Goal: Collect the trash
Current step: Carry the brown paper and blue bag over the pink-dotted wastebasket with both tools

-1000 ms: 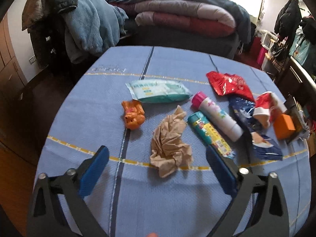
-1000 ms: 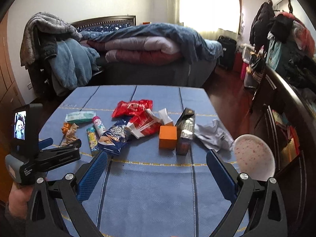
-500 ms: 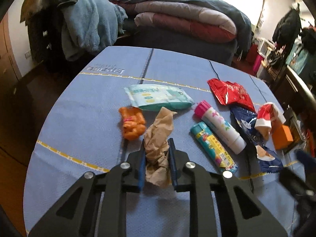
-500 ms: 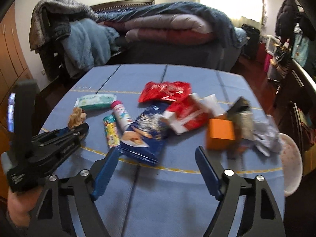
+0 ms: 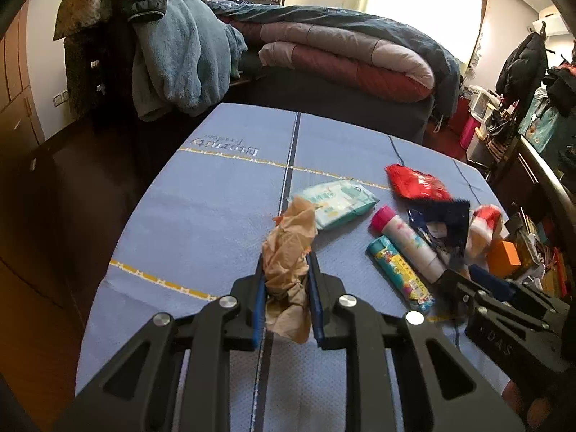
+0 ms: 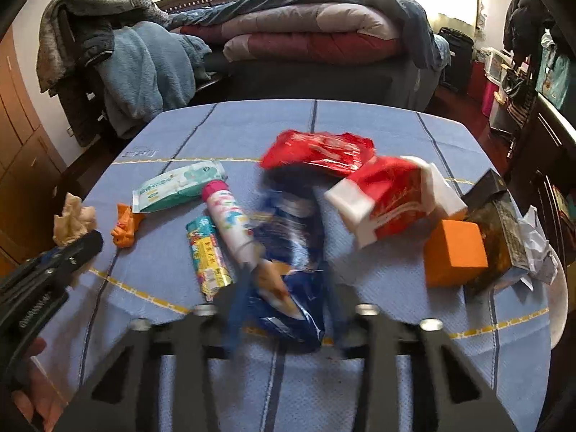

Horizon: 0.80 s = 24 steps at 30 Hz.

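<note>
1. The left tongs (image 5: 286, 288) are closed tight on a crumpled brown paper (image 5: 288, 248), which sticks up between the two blue pads and looks raised off the blue cloth of the bench (image 5: 201, 208)
2. The right tongs (image 6: 284, 309) have just been closing, and their pads now stand narrow on both sides of a dark blue snack bag (image 6: 288, 262). The picture is blurred here, but the bag seems pinched between them and one end hangs up in the left wrist view
3. Other packages lie on the bench: a pale green pack of wipes (image 5: 334, 203), a white tube with a pink cap (image 5: 406, 243) and a small colourful tube (image 5: 399, 273) just beside it, side by side
4. Further right are a red foil bag (image 6: 320, 151), a red and white carton (image 6: 392, 201) that is tilted, an orange box (image 6: 455, 257) and a dark box (image 6: 498, 230) touching the orange one
5. Whether these packages are full or empty, I cannot tell; all are closed or crumpled
6. A small orange scrap (image 6: 124, 226) lies near the wipes, and white crumpled paper (image 6: 536, 244) lies at the right edge
7. Behind the bench is a bed (image 5: 342, 46) with folded quilts
</note>
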Each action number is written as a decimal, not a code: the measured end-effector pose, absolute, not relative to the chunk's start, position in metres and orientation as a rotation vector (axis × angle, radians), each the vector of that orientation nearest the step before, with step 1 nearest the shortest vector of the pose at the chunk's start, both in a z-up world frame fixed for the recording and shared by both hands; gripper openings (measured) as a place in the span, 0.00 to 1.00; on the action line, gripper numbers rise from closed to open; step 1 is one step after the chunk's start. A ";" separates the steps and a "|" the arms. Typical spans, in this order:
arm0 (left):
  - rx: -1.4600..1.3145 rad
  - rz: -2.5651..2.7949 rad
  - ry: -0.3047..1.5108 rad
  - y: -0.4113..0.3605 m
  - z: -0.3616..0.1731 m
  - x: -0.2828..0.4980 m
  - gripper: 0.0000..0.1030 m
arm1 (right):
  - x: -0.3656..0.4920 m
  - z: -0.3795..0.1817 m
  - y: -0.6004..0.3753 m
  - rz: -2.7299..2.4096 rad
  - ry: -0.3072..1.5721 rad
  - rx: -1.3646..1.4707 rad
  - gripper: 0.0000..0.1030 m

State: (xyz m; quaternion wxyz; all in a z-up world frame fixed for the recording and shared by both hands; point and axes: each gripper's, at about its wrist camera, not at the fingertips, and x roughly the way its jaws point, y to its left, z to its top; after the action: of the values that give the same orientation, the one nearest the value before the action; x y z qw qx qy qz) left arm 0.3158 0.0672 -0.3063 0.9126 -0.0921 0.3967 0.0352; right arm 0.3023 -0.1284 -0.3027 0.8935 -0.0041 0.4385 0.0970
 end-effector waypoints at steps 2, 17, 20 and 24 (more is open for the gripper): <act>-0.194 0.065 0.810 0.066 -0.303 0.314 0.21 | 0.298 -0.300 -0.133 0.203 0.901 0.001 0.25; -0.214 -0.101 0.678 0.033 -0.250 0.260 0.21 | 0.239 -0.250 -0.180 0.279 0.809 0.090 0.22; -0.192 -0.163 0.655 0.011 -0.237 0.255 0.21 | 0.227 -0.242 -0.204 0.260 0.792 0.142 0.21; -0.143 -0.251 0.634 -0.029 -0.224 0.255 0.21 | 0.214 -0.234 -0.241 0.197 0.761 0.192 0.22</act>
State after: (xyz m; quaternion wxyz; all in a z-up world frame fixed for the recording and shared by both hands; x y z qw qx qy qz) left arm 0.2548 -0.0287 -0.2244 0.9399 -0.0703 0.3107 -0.1232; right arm 0.2136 -0.2414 -0.2336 0.9194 0.0932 0.3700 0.0956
